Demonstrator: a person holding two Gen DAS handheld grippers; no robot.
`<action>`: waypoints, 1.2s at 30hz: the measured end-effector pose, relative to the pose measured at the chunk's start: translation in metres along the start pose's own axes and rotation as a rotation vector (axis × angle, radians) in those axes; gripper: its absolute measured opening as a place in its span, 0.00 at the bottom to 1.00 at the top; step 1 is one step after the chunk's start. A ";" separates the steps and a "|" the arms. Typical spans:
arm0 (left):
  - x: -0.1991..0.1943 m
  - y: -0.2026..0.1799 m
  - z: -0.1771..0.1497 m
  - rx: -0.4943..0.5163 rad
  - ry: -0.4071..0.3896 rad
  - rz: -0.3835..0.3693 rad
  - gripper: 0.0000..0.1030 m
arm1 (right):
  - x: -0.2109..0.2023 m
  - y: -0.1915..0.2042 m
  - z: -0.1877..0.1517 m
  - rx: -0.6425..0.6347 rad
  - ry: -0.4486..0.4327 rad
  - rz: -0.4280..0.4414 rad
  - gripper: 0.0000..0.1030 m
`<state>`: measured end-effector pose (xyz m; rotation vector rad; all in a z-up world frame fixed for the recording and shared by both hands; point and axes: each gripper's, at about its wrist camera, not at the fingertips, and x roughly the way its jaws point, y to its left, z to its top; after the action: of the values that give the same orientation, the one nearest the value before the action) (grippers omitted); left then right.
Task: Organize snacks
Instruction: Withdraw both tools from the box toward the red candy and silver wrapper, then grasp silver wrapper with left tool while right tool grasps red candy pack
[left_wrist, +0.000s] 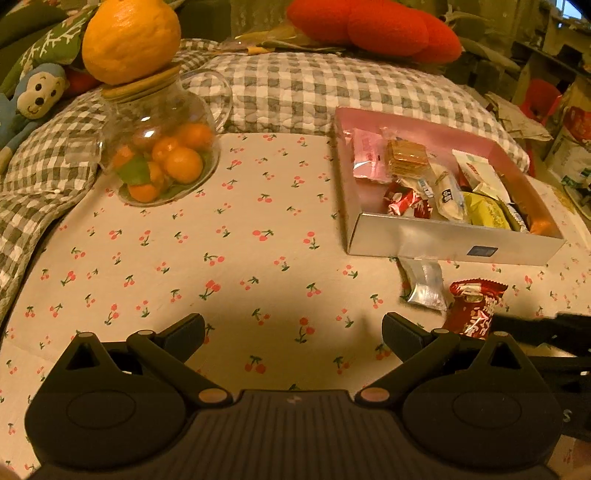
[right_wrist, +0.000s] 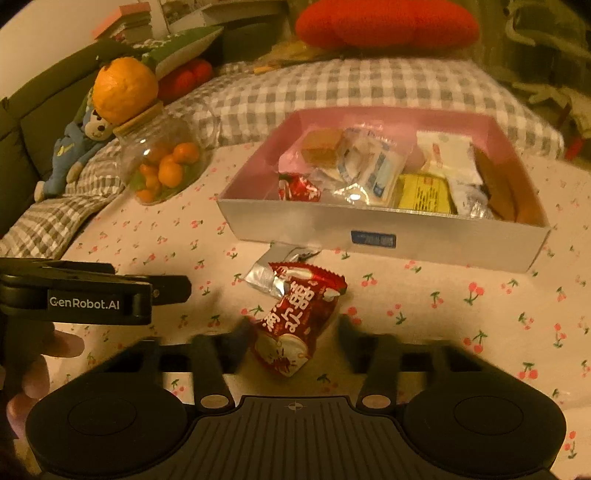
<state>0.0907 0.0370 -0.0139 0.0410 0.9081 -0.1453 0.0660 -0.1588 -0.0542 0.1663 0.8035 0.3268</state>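
Note:
A shallow box (left_wrist: 454, 245) (right_wrist: 332, 227) with a pink inside holds several wrapped snacks on the cherry-print cloth. A red snack packet (right_wrist: 295, 314) (left_wrist: 474, 306) and a silver packet (right_wrist: 264, 275) (left_wrist: 426, 284) lie on the cloth in front of the box. My right gripper (right_wrist: 293, 328) is open, its blurred fingers on either side of the red packet's lower part. My left gripper (left_wrist: 293, 330) is open and empty over bare cloth, left of the packets; it also shows in the right wrist view (right_wrist: 96, 291).
A glass jar (left_wrist: 162, 147) (right_wrist: 164, 162) of small oranges with a large orange (left_wrist: 129, 37) on its lid stands at the back left. A checked blanket (left_wrist: 295, 88), a monkey plush (left_wrist: 35, 92) and red cushions (left_wrist: 373, 26) lie behind.

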 end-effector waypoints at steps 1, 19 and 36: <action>0.001 -0.001 0.000 0.001 -0.001 -0.003 0.99 | -0.001 -0.001 0.000 0.002 0.001 0.005 0.28; 0.012 -0.041 0.007 0.058 -0.062 -0.103 0.94 | -0.022 -0.041 0.010 0.077 0.046 -0.127 0.19; 0.028 -0.057 0.006 0.070 -0.064 -0.154 0.44 | -0.023 -0.070 0.012 0.269 -0.035 -0.021 0.55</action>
<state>0.1040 -0.0233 -0.0310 0.0309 0.8424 -0.3204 0.0756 -0.2326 -0.0492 0.4141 0.8124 0.1948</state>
